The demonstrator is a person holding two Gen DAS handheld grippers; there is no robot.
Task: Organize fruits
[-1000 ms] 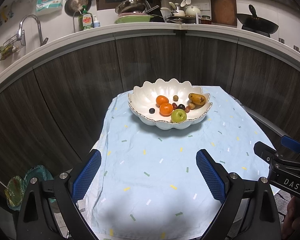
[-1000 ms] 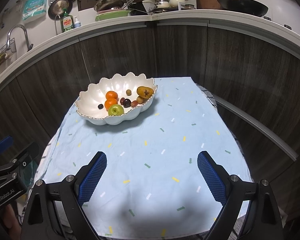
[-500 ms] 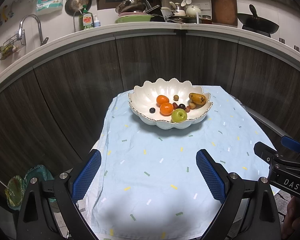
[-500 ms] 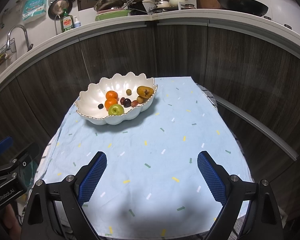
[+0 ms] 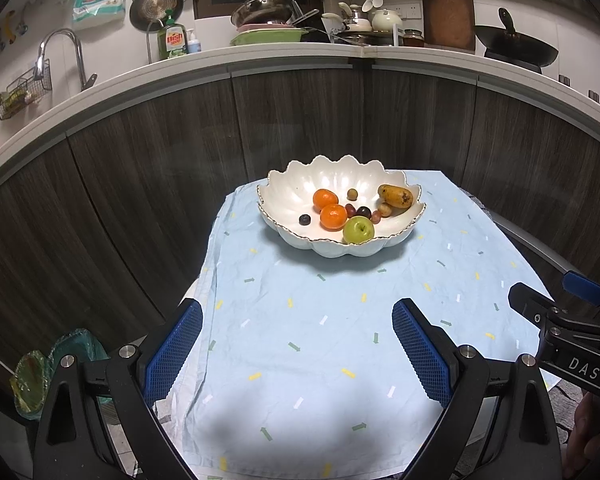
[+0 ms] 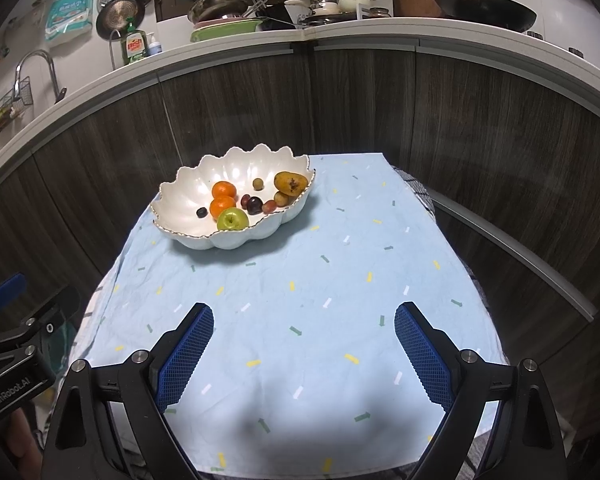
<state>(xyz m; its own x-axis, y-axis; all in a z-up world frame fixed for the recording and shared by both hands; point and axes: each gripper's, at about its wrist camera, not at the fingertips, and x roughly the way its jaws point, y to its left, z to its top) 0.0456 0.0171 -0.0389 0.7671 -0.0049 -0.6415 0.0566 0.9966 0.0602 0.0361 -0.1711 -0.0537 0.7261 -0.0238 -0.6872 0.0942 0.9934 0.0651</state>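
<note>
Nothing has changed over the last second. Your left gripper (image 5: 296,354) and right gripper (image 6: 304,354) stay spread wide, empty. All fruit (image 5: 332,216) lies in the bowl (image 5: 288,196), well ahead; the worktop (image 5: 320,360) holds none loose.

The person is almost wholly out of view; only a bit of a hand (image 5: 588,436) shows at the lower right edge. The small dark fruits (image 5: 363,212) in the bowl (image 5: 284,188) are too small to name. The tablecloth (image 5: 300,360) runs off the bottom edge.
</note>
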